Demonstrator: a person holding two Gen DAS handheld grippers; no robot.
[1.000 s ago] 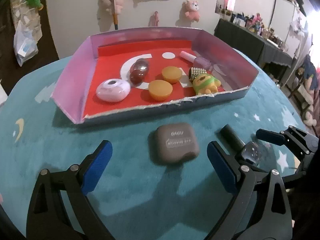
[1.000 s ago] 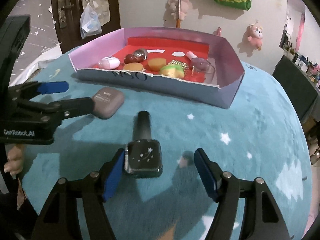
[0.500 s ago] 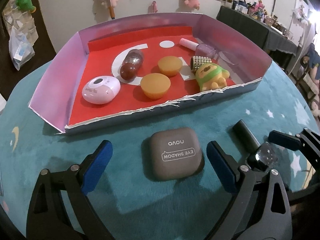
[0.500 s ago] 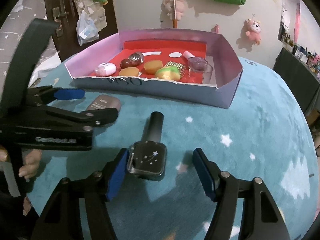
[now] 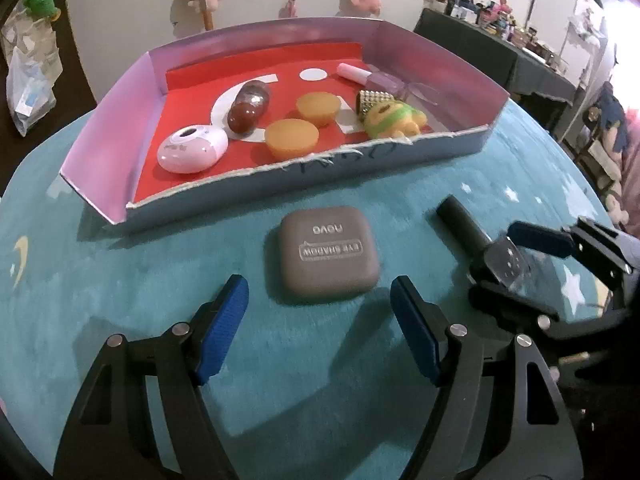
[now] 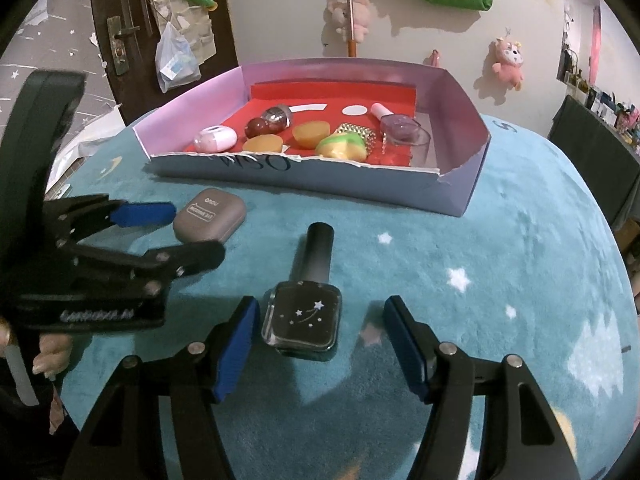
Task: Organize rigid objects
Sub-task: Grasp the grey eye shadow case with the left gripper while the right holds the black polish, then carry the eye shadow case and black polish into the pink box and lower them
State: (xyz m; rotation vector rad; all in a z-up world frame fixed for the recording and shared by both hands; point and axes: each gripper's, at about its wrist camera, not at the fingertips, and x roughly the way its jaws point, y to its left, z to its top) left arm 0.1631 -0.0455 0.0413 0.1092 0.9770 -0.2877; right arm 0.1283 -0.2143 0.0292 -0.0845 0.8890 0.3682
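Lining up two pickups beside the box [image 5: 280, 184]: left tool [image 5: 318, 316] narrowing, empty, behind the eyeshadow case [image 5: 329, 254]; right tool [image 6: 316, 344] part-open around the nail polish bottle [image 6: 304, 316], needing closure.

My left gripper [image 5: 318, 322] has just been closing its jaws: pads now stand narrower, flanking the near edge of the eye shadow case [image 5: 329, 254] but not touching it (case lies just ahead of the tips, on the table). The case and the tray [image 5: 276, 184] behind it sit larger and lower in my left view than a second ago. My right gripper [image 6: 320, 344] narrowed only slightly; nail polish bottle [image 6: 305, 318] now sits more squarely between its jaws, clear of both pads.
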